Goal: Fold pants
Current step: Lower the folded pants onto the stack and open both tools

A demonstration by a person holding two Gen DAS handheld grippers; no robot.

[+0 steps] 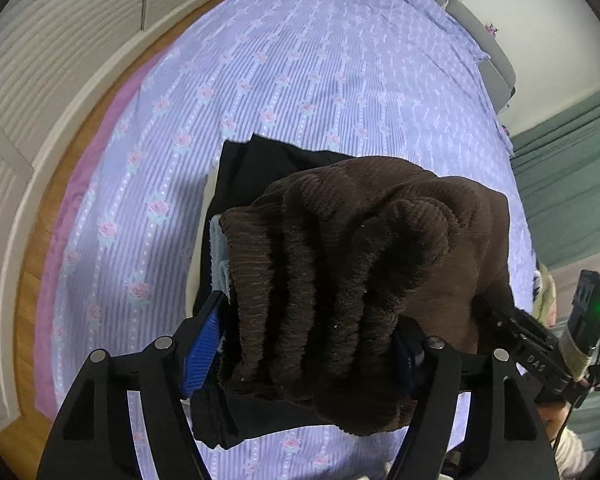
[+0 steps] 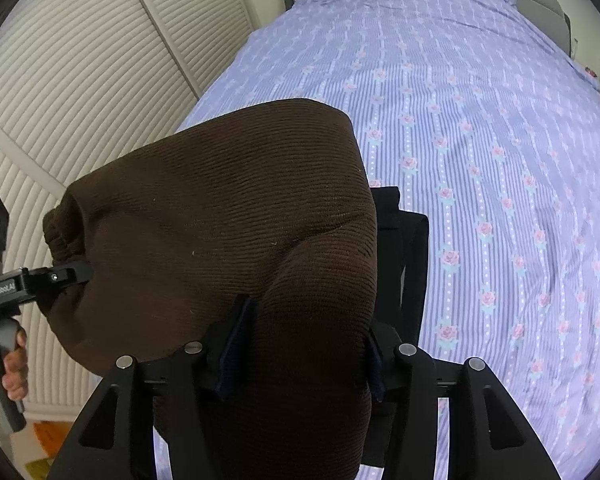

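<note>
Two grippers share one garment: the brown ribbed corduroy pants (image 1: 364,264), held up off the lilac striped bedsheet with pink roses (image 1: 284,92). Left gripper (image 1: 306,344) closed on the gathered elastic waistband, bunched in thick ridges between its blue pads (image 1: 202,352). Right gripper (image 2: 300,350) clamped on a thick wad of the same brown cloth; how many layers sit in the bite cannot be told. In the right wrist view the pants bulge as a smooth rounded mass, stretched from the left gripper at far left across to the right gripper near centre. Beneath the lifted pants, a dark black garment (image 1: 252,168) lies flat on the bed, its far edge square; a strip of pale blue cloth (image 1: 219,248) shows at its left, just beside the waistband. Whether these are finished items in a pile cannot be confirmed. White louvred closet doors (image 2: 100,72) stand to the left, beyond a strip of wood floor. Progress, as judged: early to middle. The pants are airborne and rumpled, with no crisp crease visible, legs hidden from both cameras. Likely left: lay them down on the bed, align the legs, make the folds, smooth. Nothing visibly finished for this pair yet.
</note>
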